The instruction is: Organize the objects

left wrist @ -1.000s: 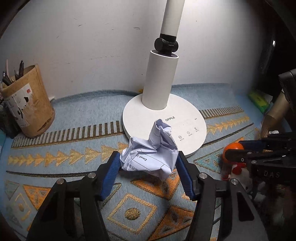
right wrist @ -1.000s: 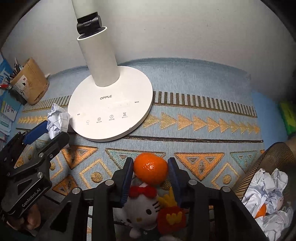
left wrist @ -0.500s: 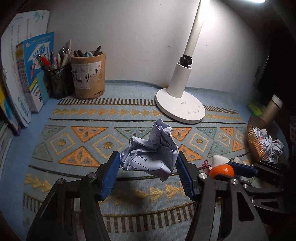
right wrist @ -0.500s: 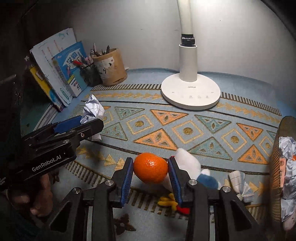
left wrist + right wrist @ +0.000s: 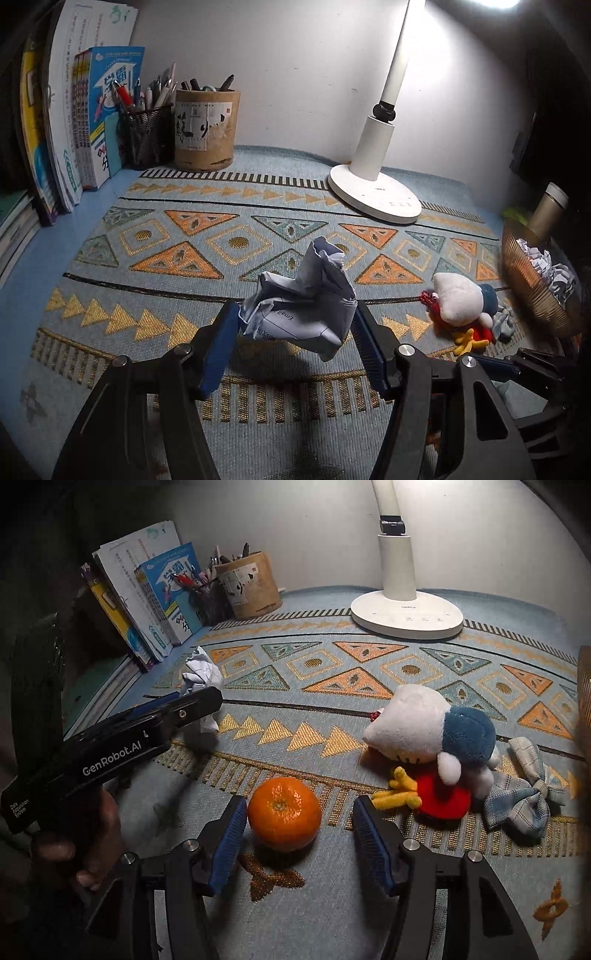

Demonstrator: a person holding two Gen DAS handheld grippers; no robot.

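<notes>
My left gripper (image 5: 295, 314) is shut on a crumpled ball of white printed paper (image 5: 299, 302) and holds it above the patterned mat (image 5: 177, 258). From the right wrist view the same gripper (image 5: 192, 701) and its paper (image 5: 199, 672) show at the left, with a hand gripping the handle. An orange tangerine (image 5: 283, 814) rests on the mat between the blue pads of my right gripper (image 5: 300, 806). Those jaws are opening; the right pad stands well off the fruit and the left pad is close beside it.
A white plush toy (image 5: 424, 731) and a checked cloth bow (image 5: 524, 794) lie right of the tangerine. A woven basket (image 5: 532, 280) with crumpled papers stands at the far right. At the back are a white lamp (image 5: 373, 192), pen pots (image 5: 205, 129) and books (image 5: 74, 129).
Both grippers have drawn back from the lamp toward the mat's near edge. The right jaws have spread and the tangerine now sits on the mat. The left still grips the paper.
</notes>
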